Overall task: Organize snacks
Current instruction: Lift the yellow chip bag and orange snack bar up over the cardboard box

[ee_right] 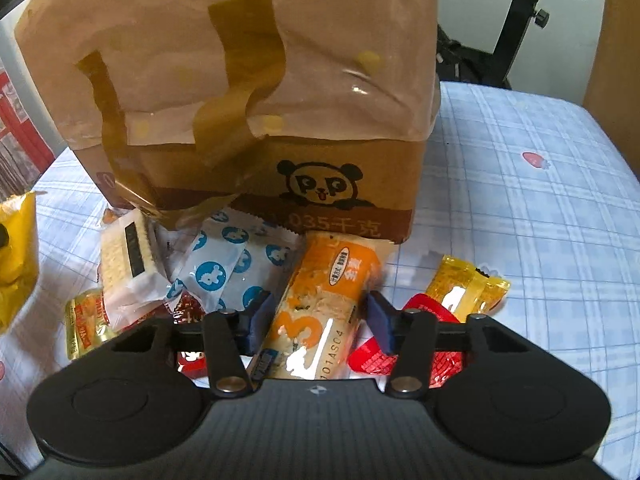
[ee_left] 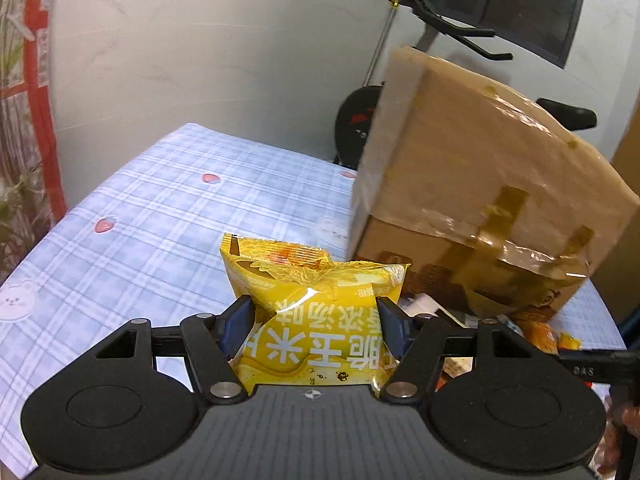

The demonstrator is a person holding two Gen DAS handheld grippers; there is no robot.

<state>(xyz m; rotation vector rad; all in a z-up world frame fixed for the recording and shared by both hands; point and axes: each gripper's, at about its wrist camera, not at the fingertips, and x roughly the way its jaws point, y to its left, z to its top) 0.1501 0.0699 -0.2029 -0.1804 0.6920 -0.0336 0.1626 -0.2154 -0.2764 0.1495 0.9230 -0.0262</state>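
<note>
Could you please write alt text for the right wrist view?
The right gripper straddles an orange snack bar among wrapped snacks on a blue plaid tablecloth, its pads close beside the wrapper. Behind stands a taped cardboard box bearing a panda logo.

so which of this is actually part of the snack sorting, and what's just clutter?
Job:
- yellow snack bag, gripped in left tongs
- orange bar packet, between right tongs
- blue-dotted packet
- cracker packet
- red packet
- small yellow packet
- cardboard box

Lying about:
- exercise bike
- checked tablecloth, just the surface
</note>
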